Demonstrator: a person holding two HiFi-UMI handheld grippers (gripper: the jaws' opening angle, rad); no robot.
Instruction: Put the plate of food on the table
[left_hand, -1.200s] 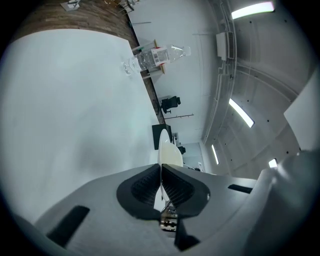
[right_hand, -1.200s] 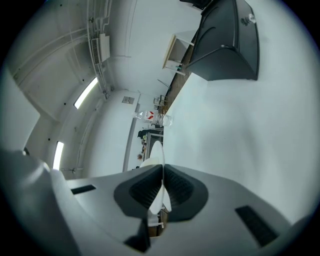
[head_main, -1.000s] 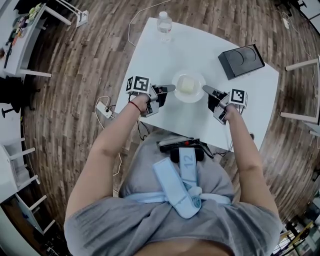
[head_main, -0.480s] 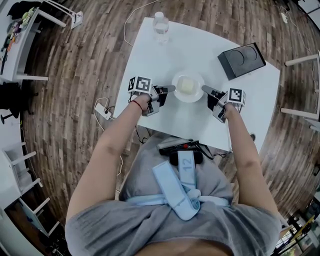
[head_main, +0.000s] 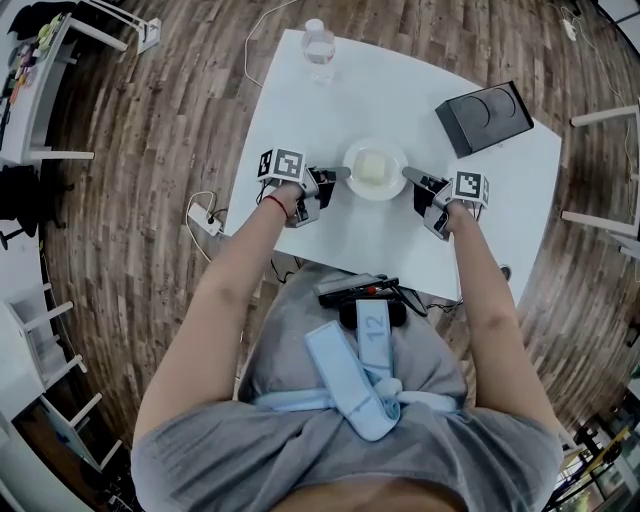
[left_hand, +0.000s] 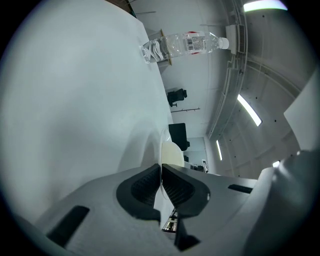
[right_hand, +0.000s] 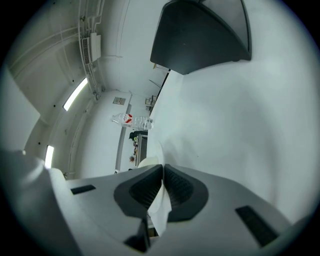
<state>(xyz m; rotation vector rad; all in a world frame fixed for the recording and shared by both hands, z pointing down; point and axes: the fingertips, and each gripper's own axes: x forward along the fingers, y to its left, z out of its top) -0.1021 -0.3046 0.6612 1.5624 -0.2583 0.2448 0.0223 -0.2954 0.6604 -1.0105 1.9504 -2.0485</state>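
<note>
White plate (head_main: 351, 163), pale-yellow food (head_main: 371, 168), white table (head_main: 390, 100)

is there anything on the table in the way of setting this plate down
Nothing visible. The left gripper and right gripper hold the plate by its rim over the table; the bottle at the far corner and the black box at the far right stand well apart from it.

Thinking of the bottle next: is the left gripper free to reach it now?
Probably not yet. The left gripper is shut on the plate rim, as is the right gripper. Once it lets go, bare table lies between it and the bottle.
</note>
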